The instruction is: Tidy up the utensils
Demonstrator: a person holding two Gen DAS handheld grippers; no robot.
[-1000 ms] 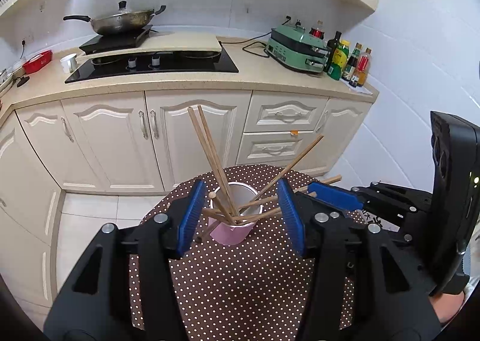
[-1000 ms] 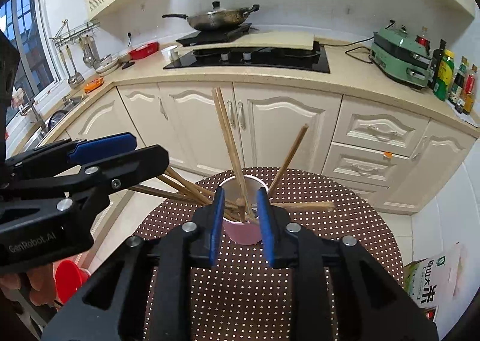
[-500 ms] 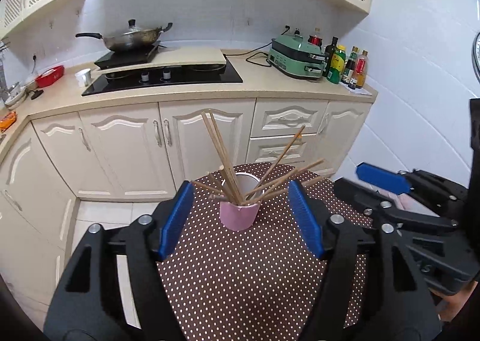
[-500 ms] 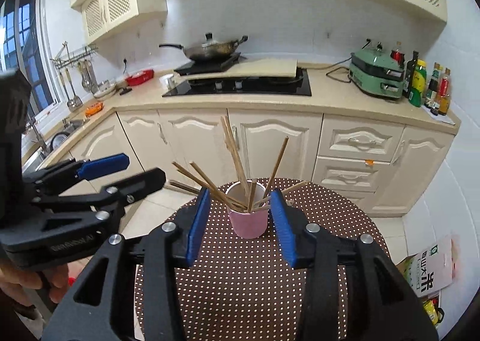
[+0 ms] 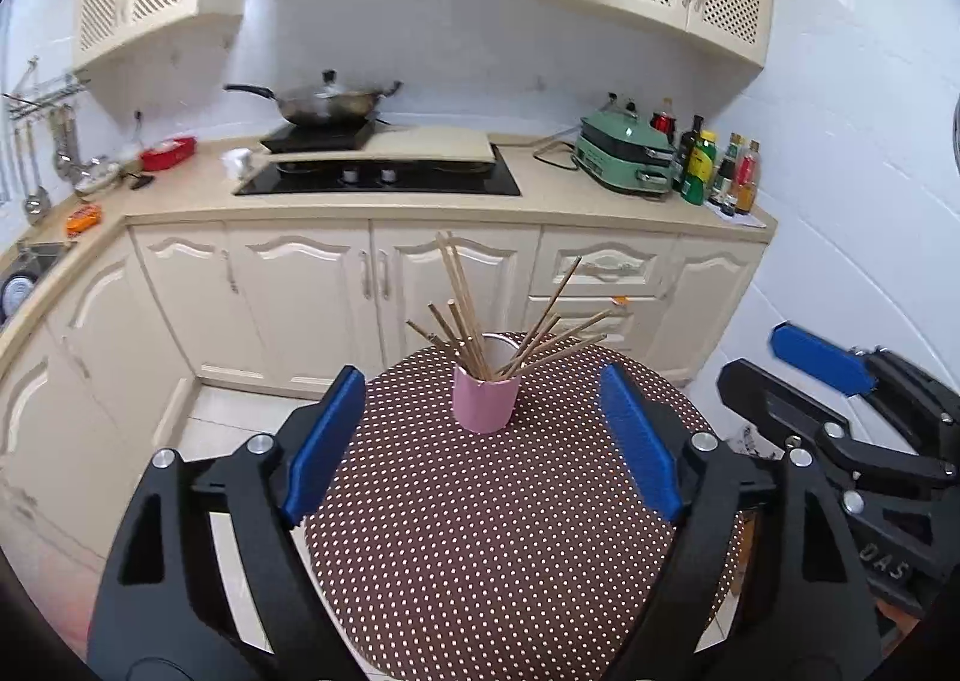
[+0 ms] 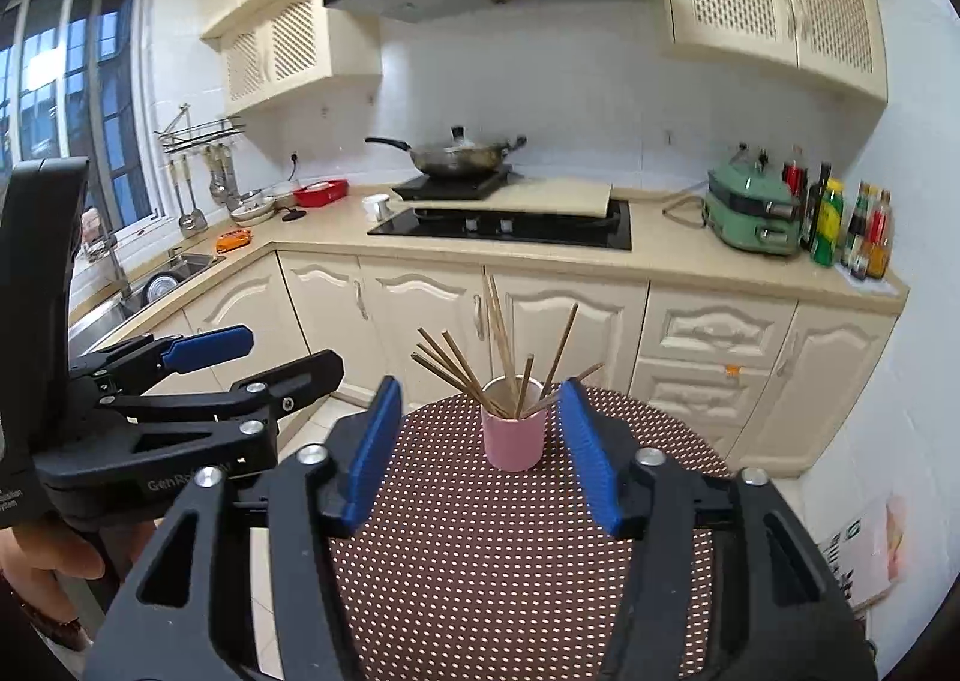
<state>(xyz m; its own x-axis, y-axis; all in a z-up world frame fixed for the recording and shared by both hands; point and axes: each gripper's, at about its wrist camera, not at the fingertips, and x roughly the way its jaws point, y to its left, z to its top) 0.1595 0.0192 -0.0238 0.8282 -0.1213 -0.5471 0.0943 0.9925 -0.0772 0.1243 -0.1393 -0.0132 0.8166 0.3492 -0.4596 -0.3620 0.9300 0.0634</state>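
A pink cup (image 5: 485,402) stands upright on the far part of a round table with a brown polka-dot cloth (image 5: 498,549). Several wooden chopsticks (image 5: 465,315) stand fanned out in it. The cup also shows in the right wrist view (image 6: 513,438) with the chopsticks (image 6: 501,345). My left gripper (image 5: 483,429) is open and empty, held back from the cup and above the cloth. My right gripper (image 6: 483,441) is open and empty, likewise short of the cup. Each gripper shows at the side of the other's view.
Cream kitchen cabinets (image 5: 336,285) and a counter with a black hob (image 5: 378,177), a wok (image 5: 327,102), a green appliance (image 5: 624,156) and bottles (image 5: 720,171) stand behind the table. A sink (image 6: 150,285) is at the left. Tiled floor lies left of the table.
Both grippers have pulled back and up from the cup and opened wider. The right gripper was nearly shut around the chopsticks and has let go. The chopsticks stay in the cup.
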